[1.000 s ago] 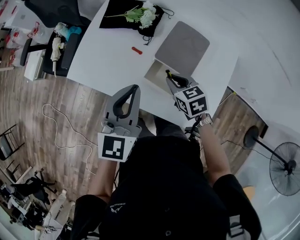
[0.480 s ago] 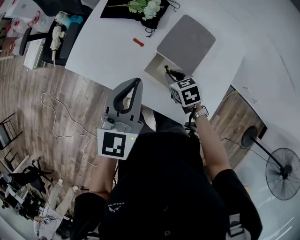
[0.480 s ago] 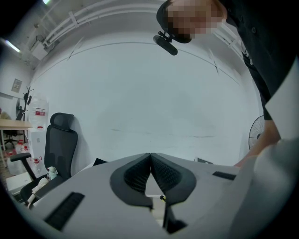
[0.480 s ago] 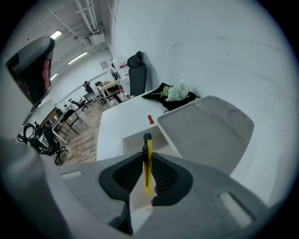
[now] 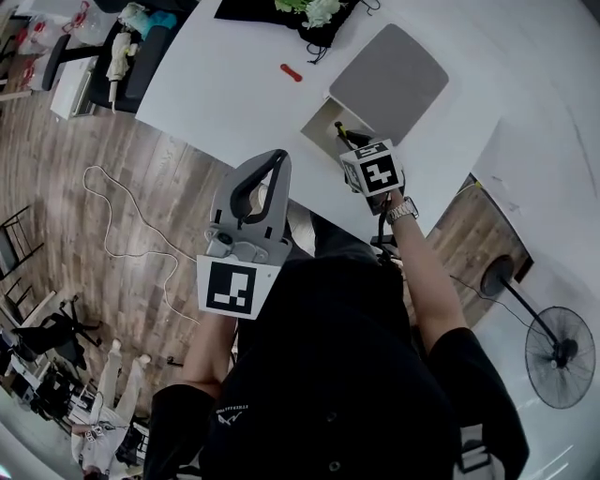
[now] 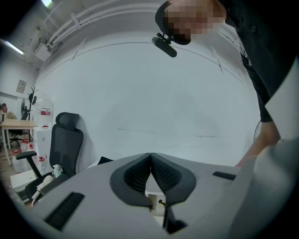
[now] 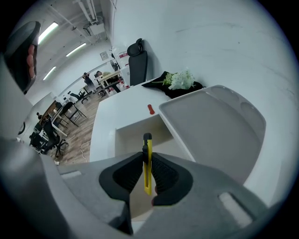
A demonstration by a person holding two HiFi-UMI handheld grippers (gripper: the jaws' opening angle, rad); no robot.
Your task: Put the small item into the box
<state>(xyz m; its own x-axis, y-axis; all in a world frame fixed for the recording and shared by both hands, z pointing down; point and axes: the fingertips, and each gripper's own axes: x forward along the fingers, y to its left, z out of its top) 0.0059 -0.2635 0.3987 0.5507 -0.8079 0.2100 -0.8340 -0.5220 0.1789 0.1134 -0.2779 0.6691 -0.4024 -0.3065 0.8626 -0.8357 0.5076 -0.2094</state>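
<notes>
- A wooden floor (image 5: 84, 197) is seen on the left, with a pale cable (image 5: 112, 234) looped across it.
- A white table (image 5: 225, 103) is seen at the far side, running off to the right.
- A black office chair (image 5: 131, 56) is drawn up at the table's far left end; it is also seen at the left of the left gripper view (image 6: 65, 140).
- An open white box (image 5: 319, 131) is set on the table near its near edge, and its grey lid (image 5: 389, 80) is laid back flat to the far right of it.
- The left gripper (image 5: 275, 161) is held up on the near left, over the table's near edge. Its jaws are pressed together at the tips, and nothing is held between them (image 6: 150, 156).
- The right gripper (image 5: 349, 139) is held over the box's near right corner. Its jaws are closed on a yellow utility knife (image 7: 147, 168).
- The knife is gripped upright between the pads, and its black-tipped end is raised above them, with the box's open compartment (image 7: 135, 128) seen behind it.
- White flowers (image 7: 180, 79) are laid on a black cloth (image 5: 253, 9) at the table's far edge.
- A small red item (image 5: 292, 72) is left on the bare table, to the far left of the box and apart from it.
</notes>
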